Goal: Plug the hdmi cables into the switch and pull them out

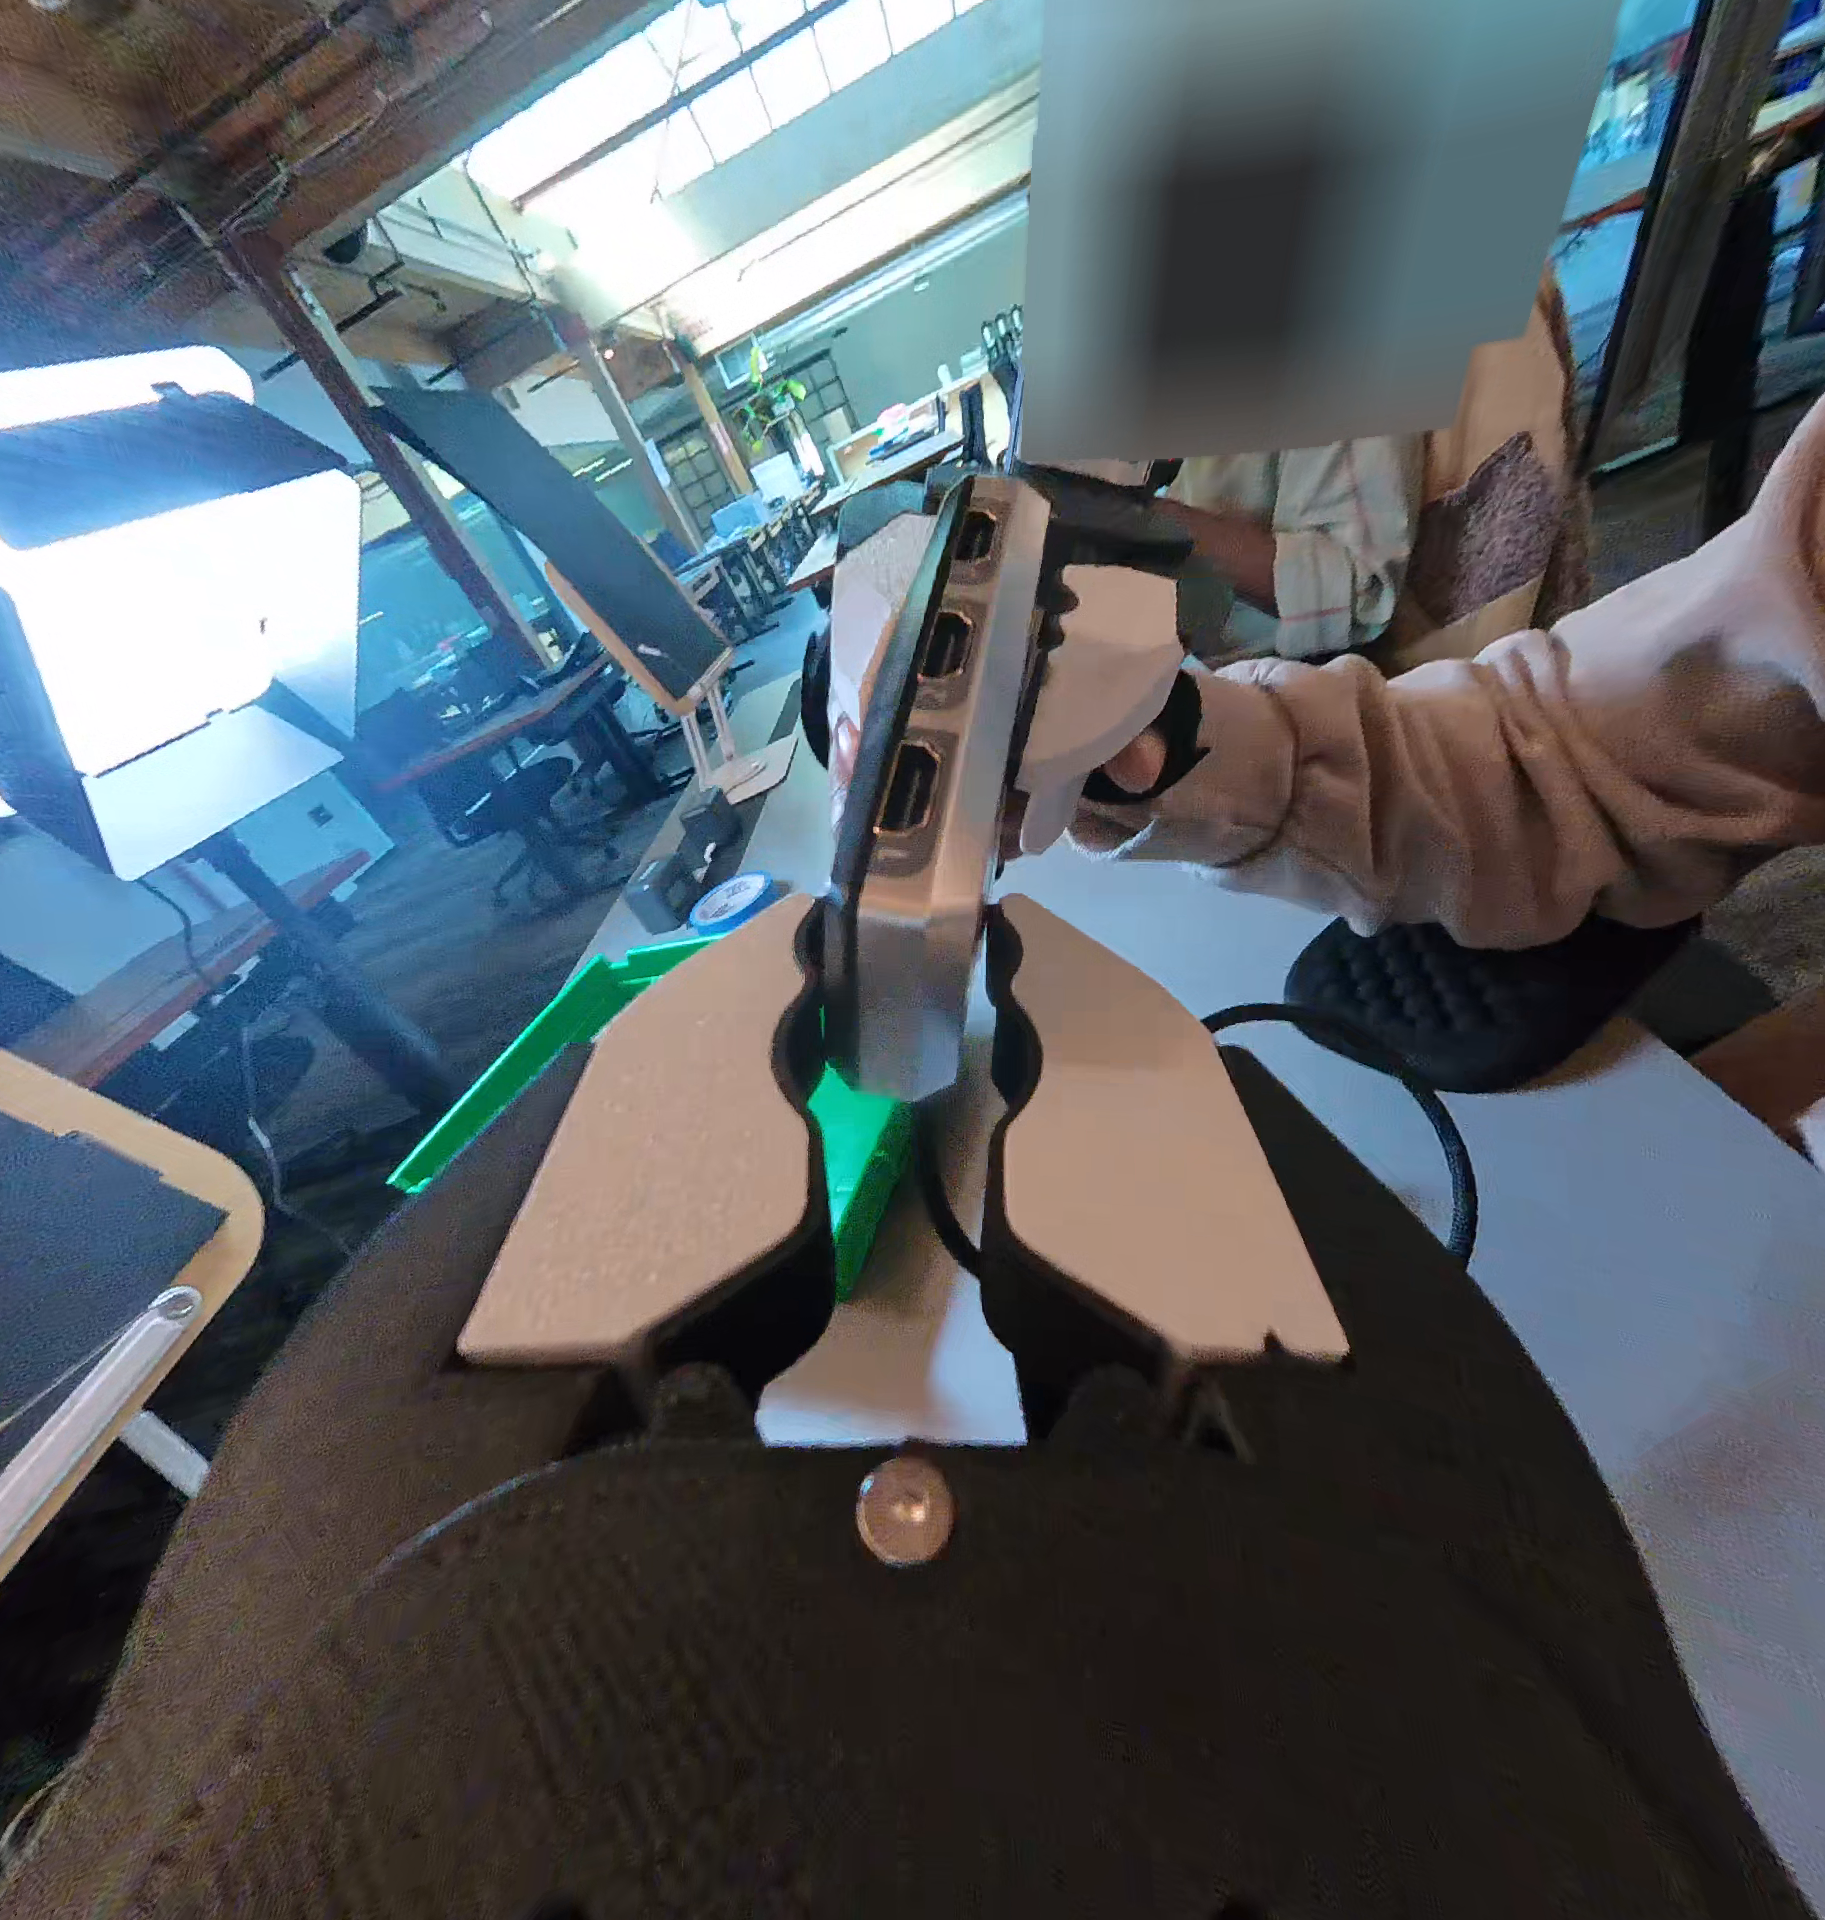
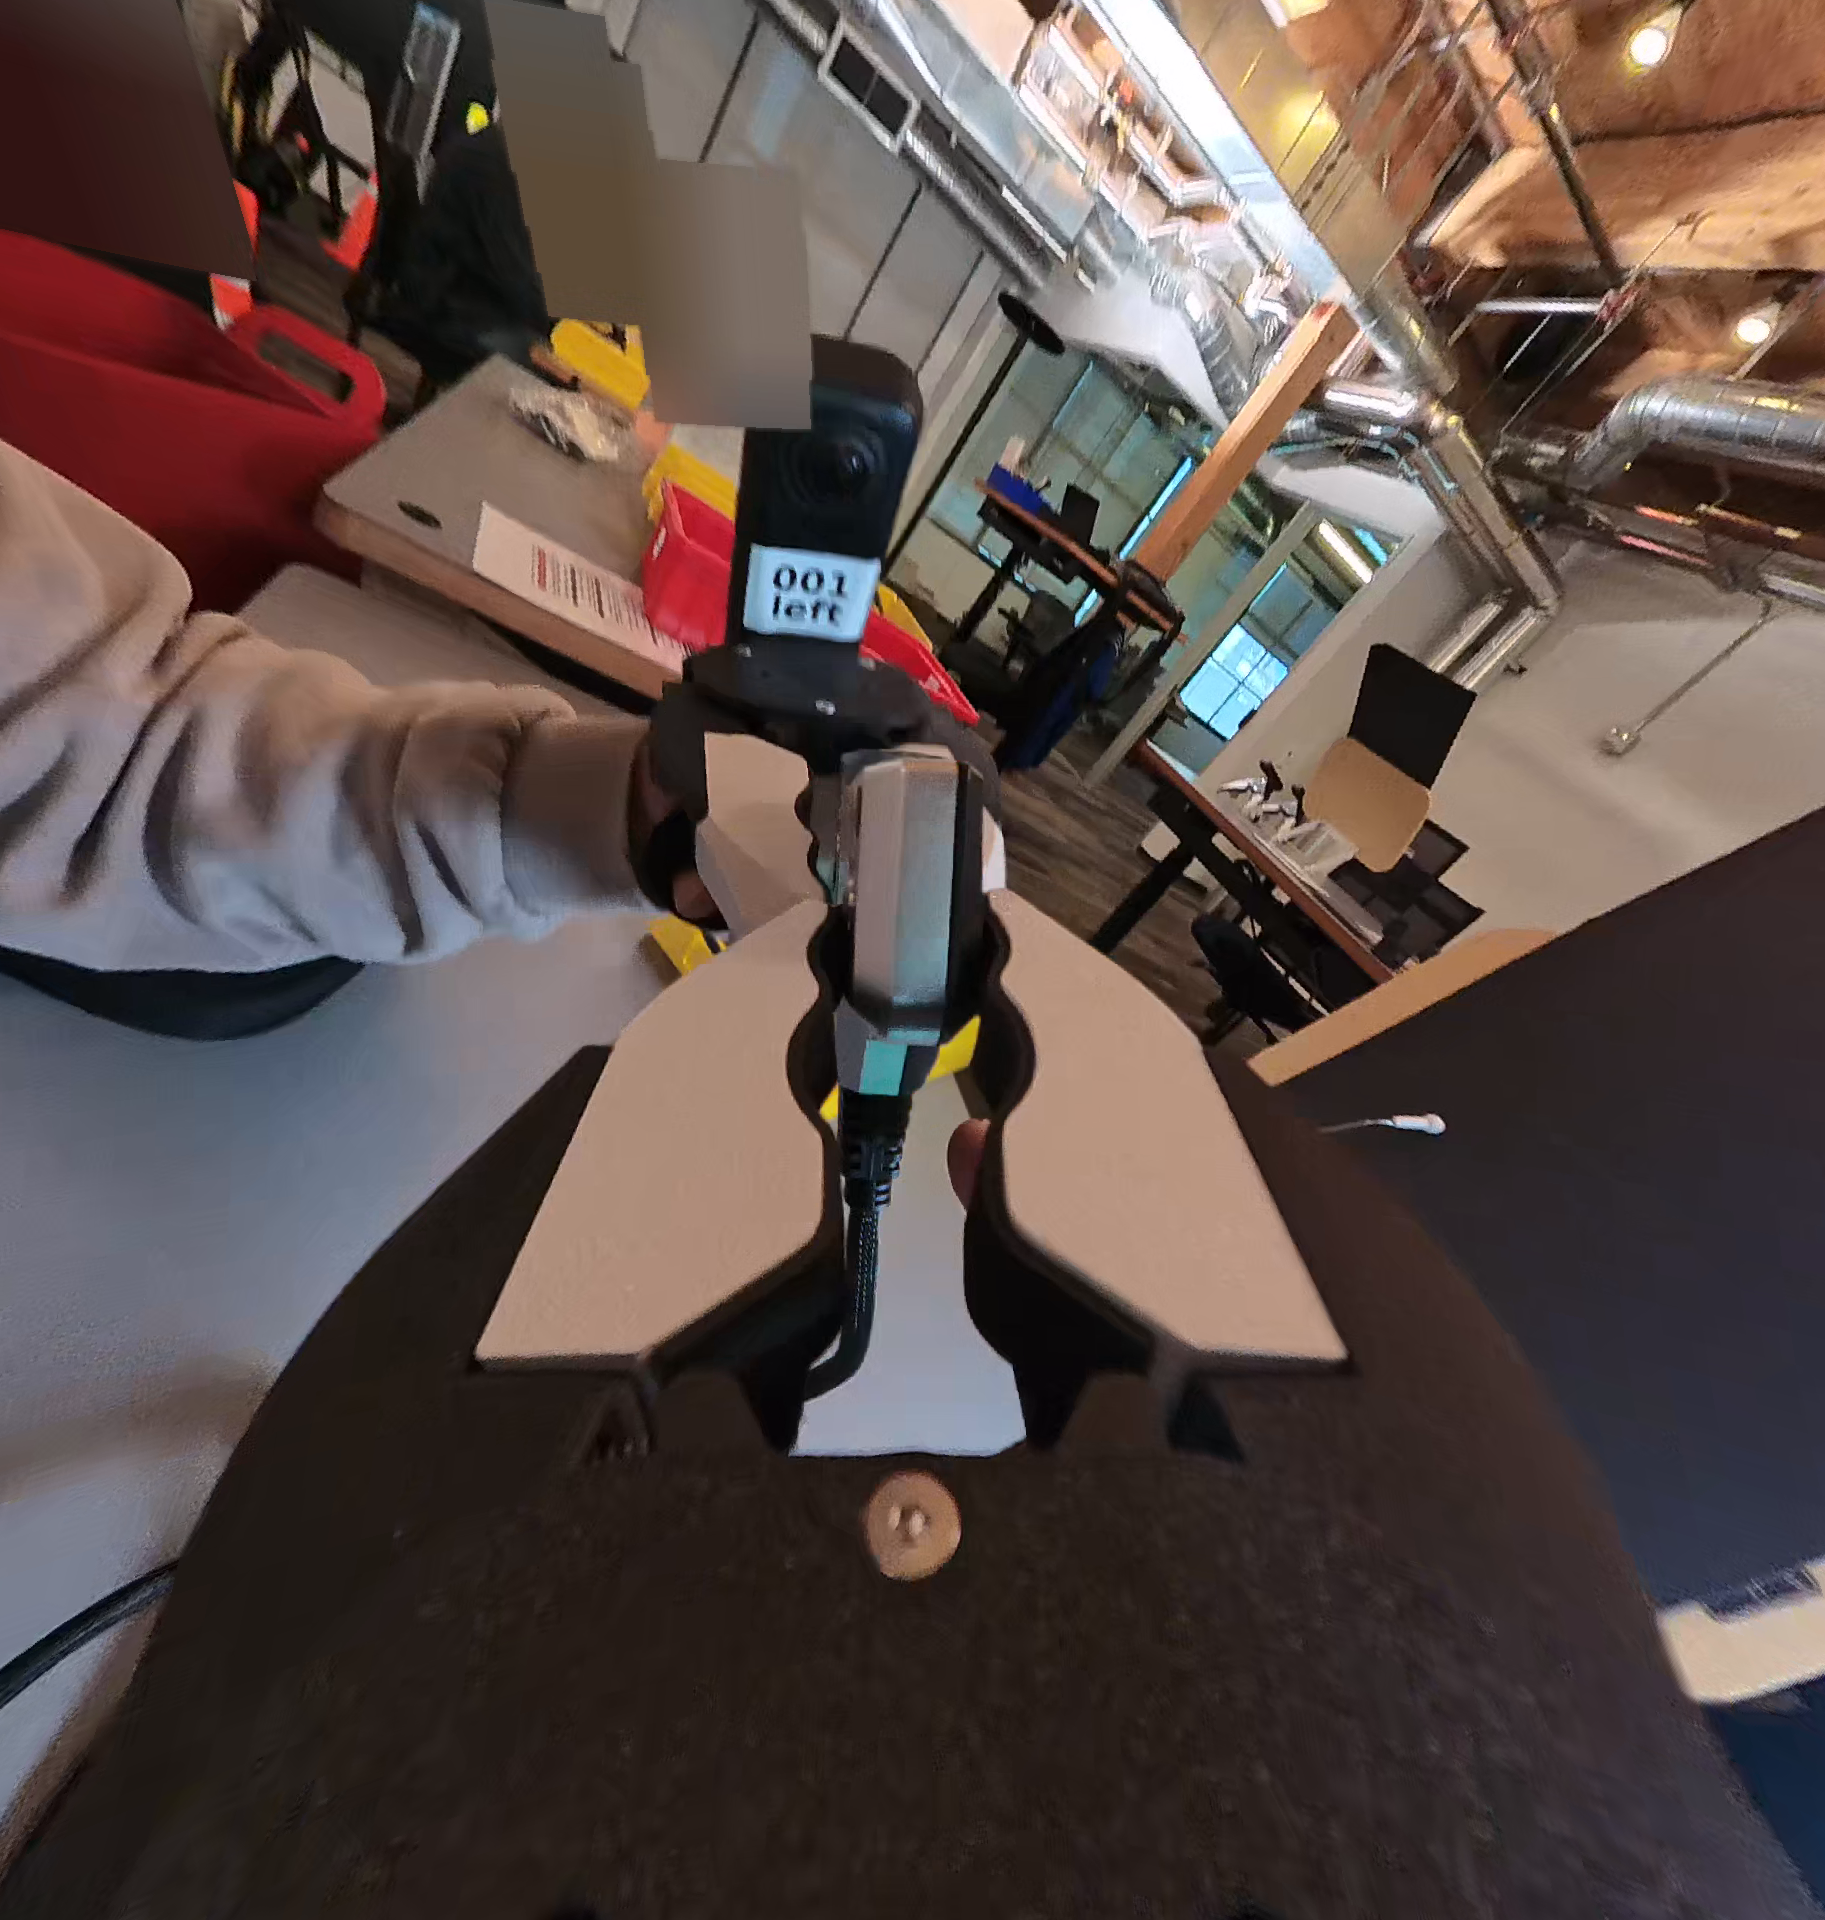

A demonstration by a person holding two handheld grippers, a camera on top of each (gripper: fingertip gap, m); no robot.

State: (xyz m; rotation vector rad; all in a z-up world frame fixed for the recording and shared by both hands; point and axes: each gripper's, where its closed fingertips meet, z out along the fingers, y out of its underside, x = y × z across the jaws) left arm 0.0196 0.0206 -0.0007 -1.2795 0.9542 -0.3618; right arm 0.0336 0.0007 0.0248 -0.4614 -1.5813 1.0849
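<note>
**Currently: switch pinched from both ends, one cable seated**

Left wrist view, left to right. Bright studio light panel (image 1: pixel 149 613) at far left, off the table. Green plastic piece (image 1: pixel 534 1049) on the white table (image 1: pixel 1614 1299), partly under the left gripper (image 1: pixel 903 935). Its fingers are closed against the near end of the silver HDMI switch (image 1: pixel 929 790), pinching it; the switch is held on edge, lifted off the table. Three ports (image 1: pixel 918 665) face the camera in a row along one edge, all unoccupied on this side. At the far end of the switch, the right gripper (image 1: pixel 1012 582) clamps the body, with a person's sleeve (image 1: pixel 1510 748) behind it. Black braided cable (image 1: pixel 1407 1101) loops on the table at right, beside a black wrist rest (image 1: pixel 1490 987).

Right wrist view, left to right. Grey sleeve (image 2: pixel 264 790) enters from the left, holding the left gripper (image 2: pixel 866 769) with its camera block (image 2: pixel 825 509) on top. The right gripper (image 2: pixel 908 935) is closed on the switch (image 2: pixel 903 894). HDMI plug (image 2: pixel 872 1112) is seated in the switch's near end, between the right fingers; its cable (image 2: pixel 856 1278) drops toward the gripper body. Yellow and red bins (image 2: pixel 700 551) sit on a table behind.
</note>
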